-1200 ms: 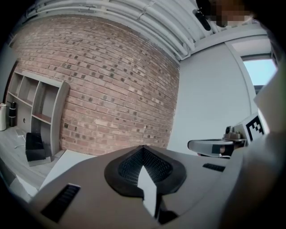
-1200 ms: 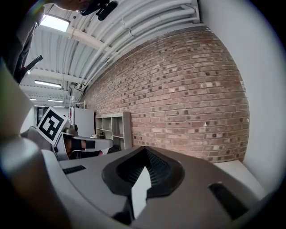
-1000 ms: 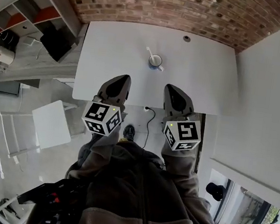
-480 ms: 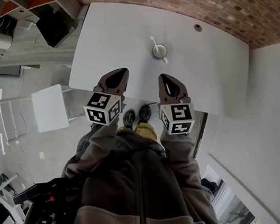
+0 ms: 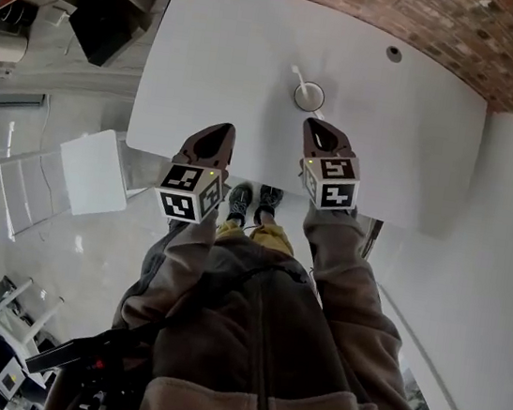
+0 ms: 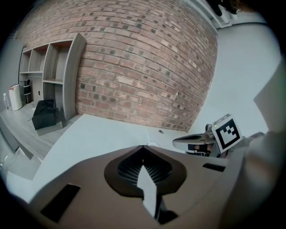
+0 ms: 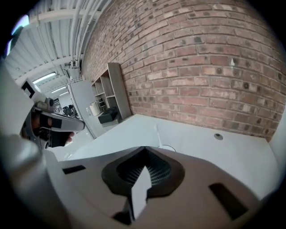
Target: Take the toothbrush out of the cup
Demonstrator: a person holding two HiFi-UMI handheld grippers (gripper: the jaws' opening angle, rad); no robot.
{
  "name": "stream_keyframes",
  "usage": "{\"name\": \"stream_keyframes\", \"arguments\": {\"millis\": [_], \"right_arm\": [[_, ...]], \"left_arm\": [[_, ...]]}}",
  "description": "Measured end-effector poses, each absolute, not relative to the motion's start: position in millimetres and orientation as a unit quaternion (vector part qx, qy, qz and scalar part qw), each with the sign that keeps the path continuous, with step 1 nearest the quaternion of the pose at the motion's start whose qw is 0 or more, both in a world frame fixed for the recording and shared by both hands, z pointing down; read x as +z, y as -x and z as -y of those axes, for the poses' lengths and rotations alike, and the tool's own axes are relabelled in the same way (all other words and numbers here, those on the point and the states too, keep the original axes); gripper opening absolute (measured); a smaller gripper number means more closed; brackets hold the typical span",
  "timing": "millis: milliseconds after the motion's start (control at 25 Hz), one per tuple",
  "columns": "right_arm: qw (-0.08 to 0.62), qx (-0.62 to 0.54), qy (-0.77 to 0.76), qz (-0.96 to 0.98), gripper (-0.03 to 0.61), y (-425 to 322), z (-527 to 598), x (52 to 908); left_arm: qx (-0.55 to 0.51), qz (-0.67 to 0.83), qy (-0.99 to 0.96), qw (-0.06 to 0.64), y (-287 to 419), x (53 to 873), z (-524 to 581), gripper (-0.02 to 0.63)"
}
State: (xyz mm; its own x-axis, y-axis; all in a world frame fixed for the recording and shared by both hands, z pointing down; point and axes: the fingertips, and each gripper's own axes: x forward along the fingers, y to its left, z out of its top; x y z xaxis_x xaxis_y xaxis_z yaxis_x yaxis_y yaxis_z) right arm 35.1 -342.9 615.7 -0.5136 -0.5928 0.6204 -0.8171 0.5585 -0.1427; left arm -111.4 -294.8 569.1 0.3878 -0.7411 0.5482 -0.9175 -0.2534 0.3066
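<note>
A white cup [image 5: 309,96] stands near the middle of the white table [image 5: 212,51]. A white toothbrush [image 5: 299,75] leans out of it to the far left. My right gripper [image 5: 313,122] is shut and empty, its tip just short of the cup on the near side. My left gripper [image 5: 223,129] is also shut and empty, over the table's near edge, well left of the cup. In the right gripper view the toothbrush [image 7: 157,133] and cup rim [image 7: 168,146] show just past the closed jaw tips [image 7: 145,148]. The left gripper view shows only a sliver of the cup rim [image 6: 153,144].
A brick wall [image 5: 360,6] runs behind the table, with a cable hole [image 5: 392,54] at the table's far right. A shelf unit with a black bag [image 5: 97,27] stands to the left. A white stool [image 5: 93,173] sits on the floor at the near left. A white wall [image 5: 508,235] closes the right.
The right gripper has moved forward over the table up to the cup. The left gripper has stayed at the near edge. The person has stepped closer to the table.
</note>
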Motion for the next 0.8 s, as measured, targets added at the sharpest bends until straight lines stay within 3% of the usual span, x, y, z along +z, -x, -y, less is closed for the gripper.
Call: {"name": "stream_keyframes", "arguments": {"millis": [600, 680, 800], "right_arm": [[0.353, 0.203, -0.366, 0.837, 0.005, -25, 407, 699], [0.369, 0.193, -0.362, 0.834, 0.054, -26, 413, 702], [0.387, 0.188, -0.355, 0.83, 0.057, -23, 421, 705]], "left_arm": [[0.179, 0.541, -0.745, 0.347, 134, 621, 281, 0.003], [0.18, 0.543, -0.742, 0.35, 137, 622, 276, 0.003], [0.181, 0.546, -0.738, 0.353, 141, 623, 272, 0.003]]}}
